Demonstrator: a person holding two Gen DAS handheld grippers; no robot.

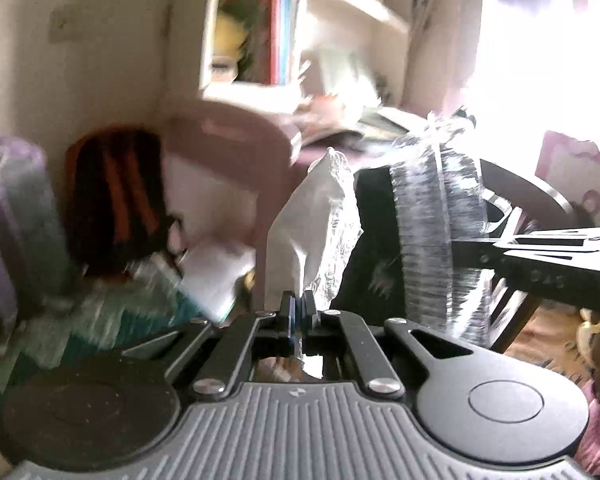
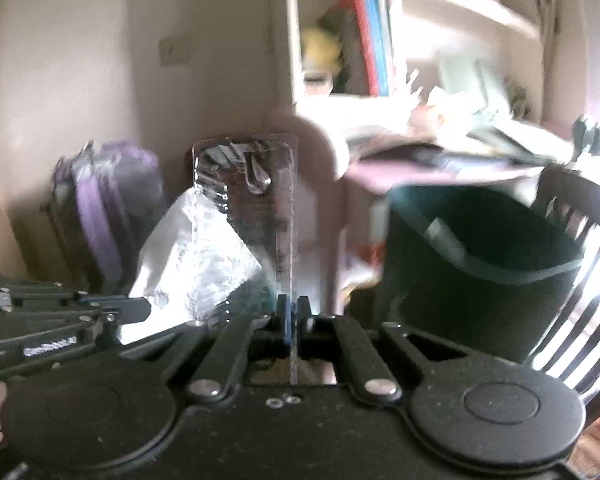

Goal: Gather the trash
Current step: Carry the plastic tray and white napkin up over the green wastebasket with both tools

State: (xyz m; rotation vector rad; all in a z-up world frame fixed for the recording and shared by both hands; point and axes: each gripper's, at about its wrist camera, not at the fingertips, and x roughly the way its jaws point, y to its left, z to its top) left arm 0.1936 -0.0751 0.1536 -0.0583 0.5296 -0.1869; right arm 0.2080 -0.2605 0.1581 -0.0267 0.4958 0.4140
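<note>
My left gripper (image 1: pixel 298 304) is shut on a white crumpled wrapper (image 1: pixel 300 224) that stands up from its jaws. My right gripper (image 2: pixel 293 308) is shut on a clear plastic blister pack (image 2: pixel 256 200), held upright. In the left wrist view the right gripper's body comes in from the right and the clear pack (image 1: pixel 436 216) shows beside the wrapper. In the right wrist view the left gripper's body sits at the lower left with the white wrapper (image 2: pixel 192 248). A dark bin (image 2: pixel 476 264) stands open just right of the right gripper; in the left view it (image 1: pixel 372 240) is mostly hidden.
A pink desk (image 2: pixel 400 168) piled with papers stands behind, under a white bookshelf (image 2: pixel 380 40). A dark wooden chair (image 2: pixel 580 232) is at the right. A purple suitcase (image 2: pixel 108 208) and a black and orange backpack (image 1: pixel 116 196) stand at the left wall.
</note>
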